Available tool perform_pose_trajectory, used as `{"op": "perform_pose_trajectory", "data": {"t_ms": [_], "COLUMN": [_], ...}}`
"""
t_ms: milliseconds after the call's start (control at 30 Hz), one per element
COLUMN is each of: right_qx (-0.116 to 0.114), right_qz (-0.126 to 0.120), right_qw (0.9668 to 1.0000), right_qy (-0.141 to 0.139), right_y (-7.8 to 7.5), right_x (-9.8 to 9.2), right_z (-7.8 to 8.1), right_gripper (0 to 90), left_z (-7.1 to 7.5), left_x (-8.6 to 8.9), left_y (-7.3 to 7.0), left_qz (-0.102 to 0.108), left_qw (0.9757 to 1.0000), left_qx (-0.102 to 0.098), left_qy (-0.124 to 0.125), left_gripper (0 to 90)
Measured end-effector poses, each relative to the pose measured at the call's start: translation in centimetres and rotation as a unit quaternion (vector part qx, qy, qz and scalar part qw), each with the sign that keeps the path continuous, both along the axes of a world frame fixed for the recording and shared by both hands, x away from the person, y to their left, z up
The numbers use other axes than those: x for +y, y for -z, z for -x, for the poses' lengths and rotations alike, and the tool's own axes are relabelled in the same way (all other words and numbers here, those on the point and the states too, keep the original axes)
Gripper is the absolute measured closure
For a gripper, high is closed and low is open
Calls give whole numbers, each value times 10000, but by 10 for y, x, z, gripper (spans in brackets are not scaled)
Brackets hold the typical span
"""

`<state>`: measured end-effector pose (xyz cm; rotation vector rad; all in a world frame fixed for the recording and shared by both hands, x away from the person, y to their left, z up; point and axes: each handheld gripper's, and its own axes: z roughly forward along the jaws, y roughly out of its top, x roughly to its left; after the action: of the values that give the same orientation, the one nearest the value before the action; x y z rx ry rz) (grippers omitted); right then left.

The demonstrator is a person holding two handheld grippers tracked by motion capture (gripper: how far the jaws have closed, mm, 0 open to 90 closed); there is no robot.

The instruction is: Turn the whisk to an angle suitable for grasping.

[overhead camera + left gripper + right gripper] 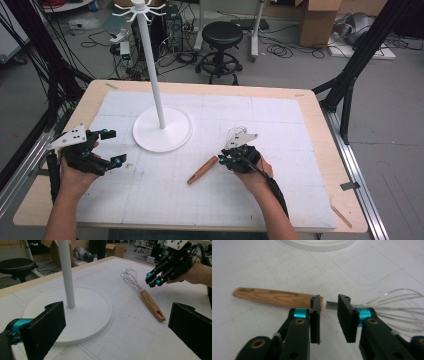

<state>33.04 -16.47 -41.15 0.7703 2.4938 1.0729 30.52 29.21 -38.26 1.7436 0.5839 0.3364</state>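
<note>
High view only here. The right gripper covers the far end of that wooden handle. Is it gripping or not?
Observer: Not gripping. In the right gripper view the right gripper has its jaws apart, either side of the metal neck of a whisk, and the pads are not pressing on it.
Operator: Is the whisk lifted?
Observer: No. The left gripper view shows it lying flat on the mat.
Operator: Anything to hang it by?
Observer: Yes, there is a slot through the free end of the handle.
Operator: Left jaws?
Observer: The left gripper is wide open with nothing between the jaws, and it faces the stand base.
</note>
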Motion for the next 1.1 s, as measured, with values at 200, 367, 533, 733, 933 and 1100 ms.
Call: {"op": "perform_pose_trajectory", "data": {"t_ms": [200,367,533,733,933,1100], "right_qx": [-20,-24,73,121,139,304], "right_qz": [-114,57,370,439,518,484], "right_qw": [9979,9941,9896,9893,9871,9814], "right_qy": [-645,-1087,-1386,-1388,-1508,-1831], "right_y": [-3,-8,-4,3,11,22], "right_x": [10,21,28,32,37,44], "right_z": [4,4,-3,-8,-11,-17], "right_gripper": [618,528,428,386,330,222], "left_z": [1,0,0,0,0,1], "left_x": [0,-1,-1,0,-1,0], "left_y": [0,0,0,0,1,0], "left_qz": [20,15,11,24,7,6], "left_qw": [10000,10000,10000,10000,10000,10000], "left_qx": [3,8,23,15,17,9], "left_qy": [-10,-11,-5,-15,10,7], "left_gripper": [18,18,18,18,18,18]}}
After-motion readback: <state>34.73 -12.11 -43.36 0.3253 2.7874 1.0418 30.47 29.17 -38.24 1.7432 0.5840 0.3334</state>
